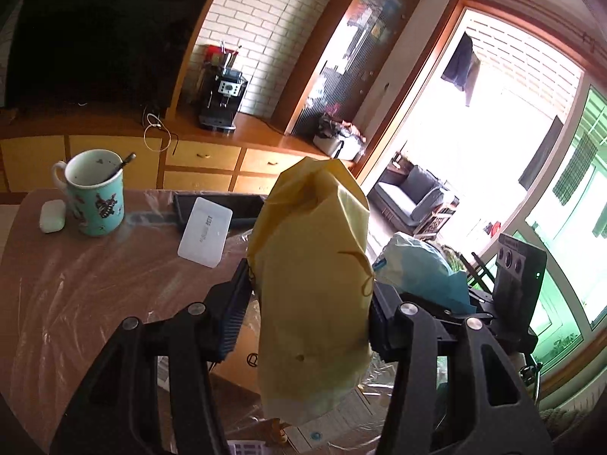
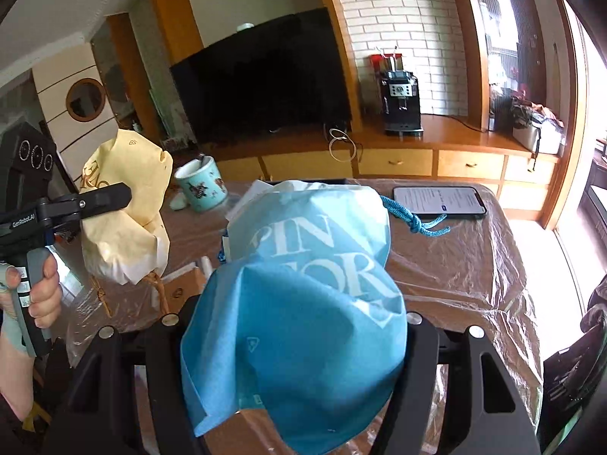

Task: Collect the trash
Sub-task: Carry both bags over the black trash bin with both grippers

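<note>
Plastic-wrapped table (image 2: 474,265), brick wall (image 2: 398,19), left tongs (image 1: 309,299) pinching yellow bag (image 1: 315,265), right tongs (image 2: 299,326) pinching blue bag (image 2: 303,322)

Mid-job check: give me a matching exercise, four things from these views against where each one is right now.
Things:
1. yellow bag
2. blue bag
3. mug
4. phone

Places:
A. lying flat on the table, screen lit
B. clamped in the left gripper
C. standing on the table beside a white earbud case
D. clamped in the right gripper

Pairs: 1-B, 2-D, 3-C, 4-A
</note>
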The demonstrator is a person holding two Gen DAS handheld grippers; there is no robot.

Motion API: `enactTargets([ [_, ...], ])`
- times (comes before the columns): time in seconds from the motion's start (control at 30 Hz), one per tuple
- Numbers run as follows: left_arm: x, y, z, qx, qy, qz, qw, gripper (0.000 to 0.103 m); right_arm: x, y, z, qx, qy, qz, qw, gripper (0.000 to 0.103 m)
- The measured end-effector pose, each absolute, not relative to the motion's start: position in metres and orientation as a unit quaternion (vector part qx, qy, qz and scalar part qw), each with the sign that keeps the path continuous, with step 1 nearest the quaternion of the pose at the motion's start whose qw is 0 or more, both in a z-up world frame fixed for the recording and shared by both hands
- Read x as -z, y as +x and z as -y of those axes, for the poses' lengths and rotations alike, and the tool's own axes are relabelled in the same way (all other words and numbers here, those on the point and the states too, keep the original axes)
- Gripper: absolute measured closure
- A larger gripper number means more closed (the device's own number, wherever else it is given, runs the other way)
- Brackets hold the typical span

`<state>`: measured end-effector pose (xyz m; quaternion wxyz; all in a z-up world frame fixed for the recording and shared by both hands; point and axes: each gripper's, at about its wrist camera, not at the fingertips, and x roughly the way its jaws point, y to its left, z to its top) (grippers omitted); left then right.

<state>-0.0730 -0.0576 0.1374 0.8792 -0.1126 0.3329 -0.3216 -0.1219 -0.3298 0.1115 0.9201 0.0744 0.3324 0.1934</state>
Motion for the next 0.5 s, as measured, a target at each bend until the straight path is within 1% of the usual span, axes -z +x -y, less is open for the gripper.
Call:
enactTargets([
  [0.23,-0.156,-0.106,0.039,0.323,-0.119,-0.298,0.890,0.049,-0.136,-0.156,0.327,-0.243,0.086,-0.307,0.916,0.039],
  [0.5,-0.155,-0.153,0.025,0.335,-0.103,-0.290,0.891,0.049,-0.142,-0.199,0.319,-0.309,0.090,-0.303,0.897,0.039],
])
